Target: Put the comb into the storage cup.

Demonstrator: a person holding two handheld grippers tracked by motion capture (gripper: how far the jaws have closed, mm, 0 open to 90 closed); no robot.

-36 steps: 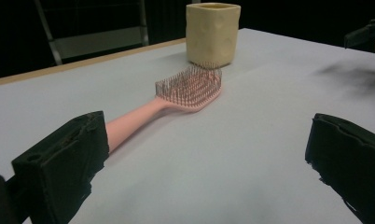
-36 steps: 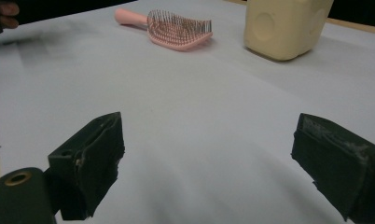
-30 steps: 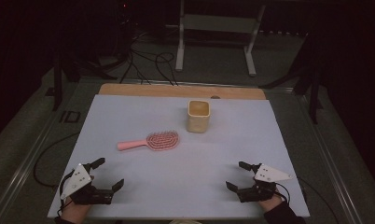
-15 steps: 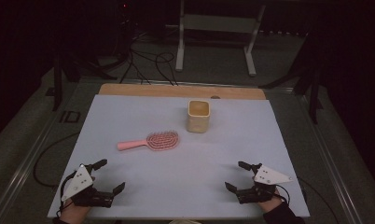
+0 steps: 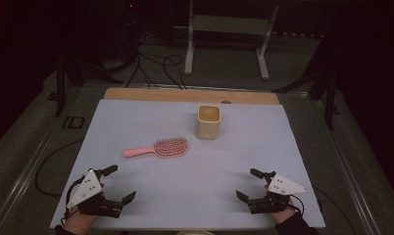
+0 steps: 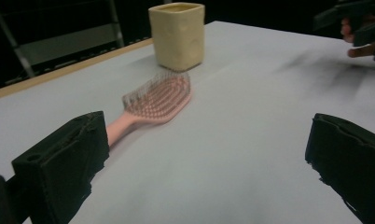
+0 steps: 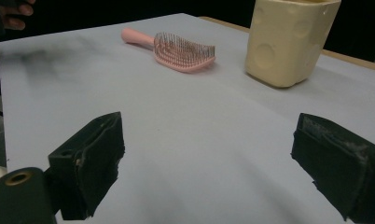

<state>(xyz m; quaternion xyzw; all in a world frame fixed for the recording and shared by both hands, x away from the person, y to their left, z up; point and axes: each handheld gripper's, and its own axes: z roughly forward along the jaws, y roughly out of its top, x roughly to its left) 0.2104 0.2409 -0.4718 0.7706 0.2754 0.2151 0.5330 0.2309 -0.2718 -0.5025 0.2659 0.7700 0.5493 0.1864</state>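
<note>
A pink hairbrush lies bristles up near the middle of the pale table sheet, its handle pointing left. A cream square cup stands upright just behind and to the right of it. My left gripper rests open at the near left corner, well short of the brush. My right gripper is open at the near right. In the left gripper view the brush and cup lie ahead of the open gripper. The right gripper view shows the brush and cup beyond its own open gripper.
A wooden strip runs along the table's far edge. Cables and a metal stand sit on the dark floor behind. The other hand shows at the upper right of the left gripper view.
My left gripper has shifted slightly along the near edge and stays open. The right gripper, brush and cup have hardly moved.
</note>
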